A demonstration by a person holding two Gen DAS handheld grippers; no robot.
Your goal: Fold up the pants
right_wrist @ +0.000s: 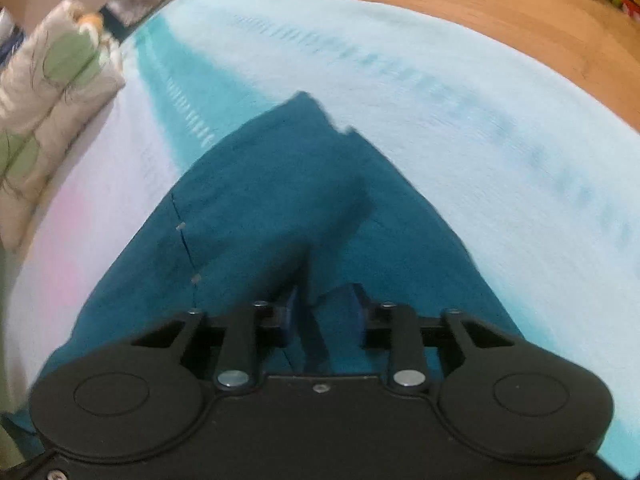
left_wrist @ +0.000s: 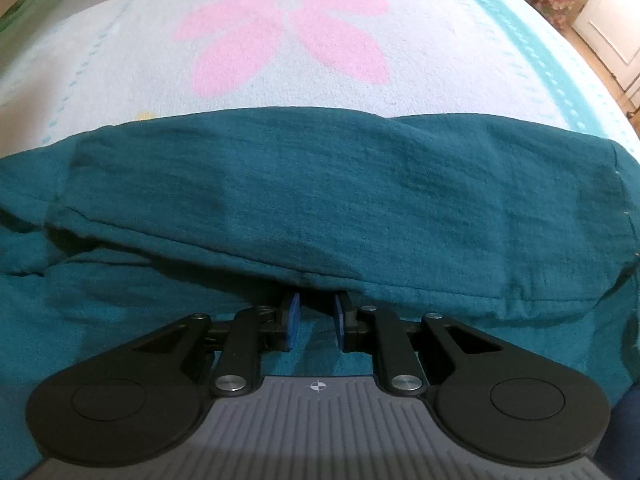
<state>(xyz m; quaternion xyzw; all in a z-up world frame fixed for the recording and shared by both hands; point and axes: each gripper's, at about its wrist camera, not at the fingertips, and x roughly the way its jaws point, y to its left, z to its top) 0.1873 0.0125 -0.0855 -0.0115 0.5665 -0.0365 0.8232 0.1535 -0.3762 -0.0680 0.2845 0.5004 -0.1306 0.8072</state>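
- My left tongs (left_wrist: 316,322): the 2 blue pads (left_wrist: 294,322) stand apart with a clear gap between them. A folded edge of the teal pants (left_wrist: 320,200) drapes over the pad tips. I cannot tell whether any cloth sits inside the gap, so the grip state is unconfirmed.
- Pants position, left view: the folded layer lies crosswise directly ahead of my left tongs, spanning from far left to far right. A second teal layer lies flat beneath the tongs body.
- Surface, left view: beyond the pants lies a pale blanket (left_wrist: 120,80) with a pink flower print (left_wrist: 288,36) straight ahead and a turquoise stripe (left_wrist: 532,52) ahead to the right.
- My right tongs (right_wrist: 322,316): the 2 blue pads (right_wrist: 356,308) are spread apart. A raised ridge of the pants (right_wrist: 260,200) runs up through the gap, close to the left pad. The view is motion-blurred, so I cannot tell whether the pads press the cloth.
- Pants position, right view: the cloth extends forward from my right tongs and narrows to a point ahead.
- Surroundings, right view: a folded quilt (right_wrist: 52,100) lies ahead to the left; wood floor (right_wrist: 480,12) shows beyond the blanket's (right_wrist: 480,140) far edge.
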